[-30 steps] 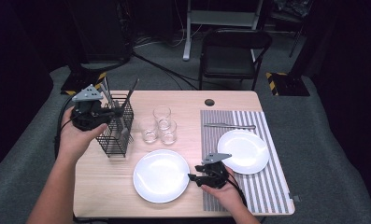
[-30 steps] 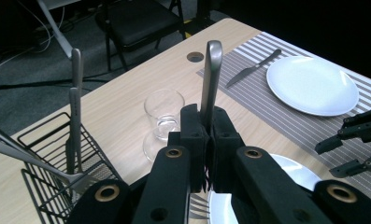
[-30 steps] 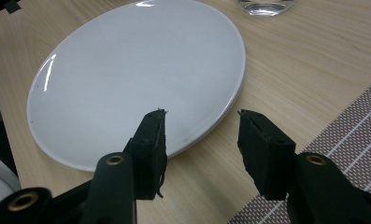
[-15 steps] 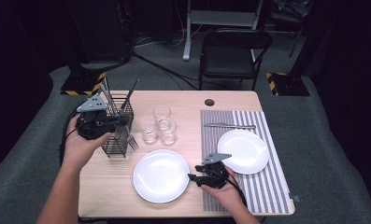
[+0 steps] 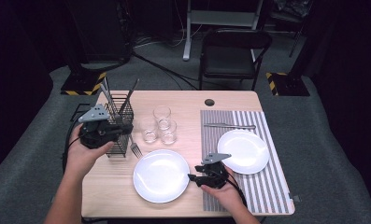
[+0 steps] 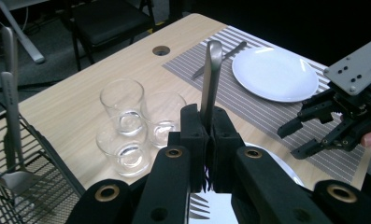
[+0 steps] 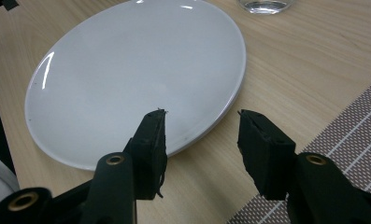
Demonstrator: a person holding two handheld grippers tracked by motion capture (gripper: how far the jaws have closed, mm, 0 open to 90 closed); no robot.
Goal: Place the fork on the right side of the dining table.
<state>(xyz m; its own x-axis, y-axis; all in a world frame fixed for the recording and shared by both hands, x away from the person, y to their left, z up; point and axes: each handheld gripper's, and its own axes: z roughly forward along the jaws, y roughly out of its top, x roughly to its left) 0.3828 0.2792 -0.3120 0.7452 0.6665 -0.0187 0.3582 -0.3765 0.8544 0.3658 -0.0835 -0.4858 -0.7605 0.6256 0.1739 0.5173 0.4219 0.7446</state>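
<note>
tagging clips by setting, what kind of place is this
Probably a lab or studio set up for table-setting practice, not a home: a small wooden table on grey carpet in a dark room, a black folding chair, and hazard-striped stand bases with cables on the floor.

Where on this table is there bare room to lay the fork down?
Bare wood lies between the near plate and the striped mat, beside the right gripper, and left of that plate below the wire basket. Around the glasses it is crowded.
</note>
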